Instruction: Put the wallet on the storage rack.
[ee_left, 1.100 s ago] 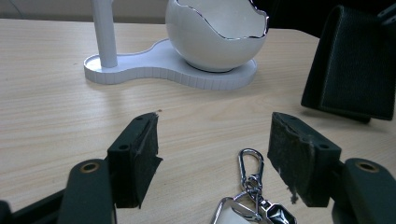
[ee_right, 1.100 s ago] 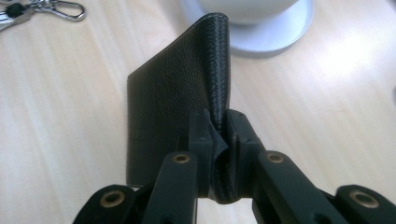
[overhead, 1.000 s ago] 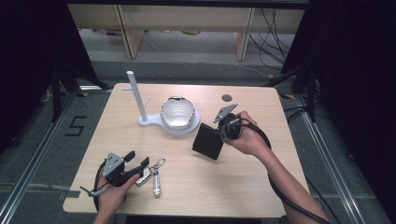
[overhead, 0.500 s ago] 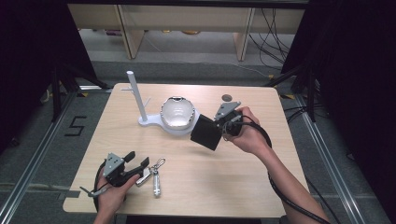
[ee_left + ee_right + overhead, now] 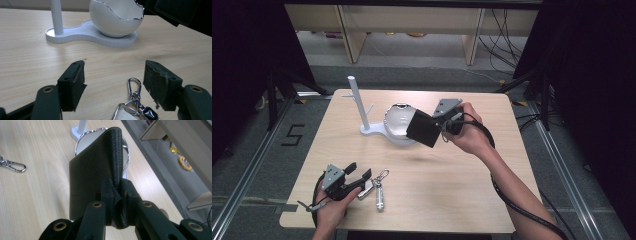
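Wallet, black pebbled leather, folded point(image 5: 423, 128), hangs just above the white egg-shaped bowl with chrome rim point(image 5: 396, 120), pinched at its spine by the right gripper point(image 5: 116, 192). Best centred over the opening, then lowered before release. Left gripper point(image 5: 113, 85) rests spread beside the silver key fob with carabiner clip point(image 5: 377, 187).

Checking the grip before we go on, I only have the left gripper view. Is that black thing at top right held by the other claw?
Observer: Yes. In the right gripper view the right claw is shut on the black wallet, pinching its folded edge.
Operator: Where is it relative to the bowl?
Observer: High view shows the wallet in the air at the white bowl, overlapping its right rim.
Operator: Left claw holding anything?
Observer: No. The left claw is open beside the keys on the table.
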Demonstrator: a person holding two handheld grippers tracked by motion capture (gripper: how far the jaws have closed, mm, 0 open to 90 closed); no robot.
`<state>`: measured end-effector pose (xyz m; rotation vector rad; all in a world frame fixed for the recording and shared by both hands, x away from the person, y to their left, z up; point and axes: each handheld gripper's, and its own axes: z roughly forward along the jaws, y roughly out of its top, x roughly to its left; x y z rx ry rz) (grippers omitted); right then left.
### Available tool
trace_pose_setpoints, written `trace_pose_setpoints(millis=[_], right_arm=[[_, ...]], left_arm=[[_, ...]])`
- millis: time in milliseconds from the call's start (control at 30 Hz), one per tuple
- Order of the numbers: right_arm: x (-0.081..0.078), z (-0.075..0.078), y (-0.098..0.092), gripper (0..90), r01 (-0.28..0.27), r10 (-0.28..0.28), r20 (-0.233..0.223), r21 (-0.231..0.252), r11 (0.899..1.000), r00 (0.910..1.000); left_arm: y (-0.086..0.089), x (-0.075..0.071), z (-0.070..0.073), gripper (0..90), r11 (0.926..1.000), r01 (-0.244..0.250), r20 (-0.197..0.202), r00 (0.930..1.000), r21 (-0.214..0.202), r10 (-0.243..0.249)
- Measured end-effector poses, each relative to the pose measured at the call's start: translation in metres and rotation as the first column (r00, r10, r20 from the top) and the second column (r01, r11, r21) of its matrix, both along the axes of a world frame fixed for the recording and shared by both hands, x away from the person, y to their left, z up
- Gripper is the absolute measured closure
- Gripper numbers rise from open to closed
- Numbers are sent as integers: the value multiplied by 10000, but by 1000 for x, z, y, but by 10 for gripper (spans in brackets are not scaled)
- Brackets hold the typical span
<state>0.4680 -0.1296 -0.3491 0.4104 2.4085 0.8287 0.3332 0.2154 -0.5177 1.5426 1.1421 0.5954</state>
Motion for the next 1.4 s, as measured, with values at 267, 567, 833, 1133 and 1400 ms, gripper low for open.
trace_pose_setpoints(millis=[267,567,833,1133,1400], right_arm=[[10,9,17,826,-147,144,311,107,9998,9994],[27,16,35,826,-484,470,781,156,9987,9958],[37,16,46,826,-426,412,835,149,9990,9957],[52,10,58,824,-273,252,918,216,9994,9955],[68,3,66,823,-146,129,911,174,9997,9958]], left_arm=[[0,0,-1,329,10000,32,34,10000,-76,-31],[2,0,-1,329,10000,12,31,10000,-92,-12],[2,0,-2,330,10000,6,25,10000,-100,-6],[2,-1,-1,330,10000,26,-34,10000,-25,-26],[2,-1,-2,330,10000,-28,-49,10000,-5,28]])
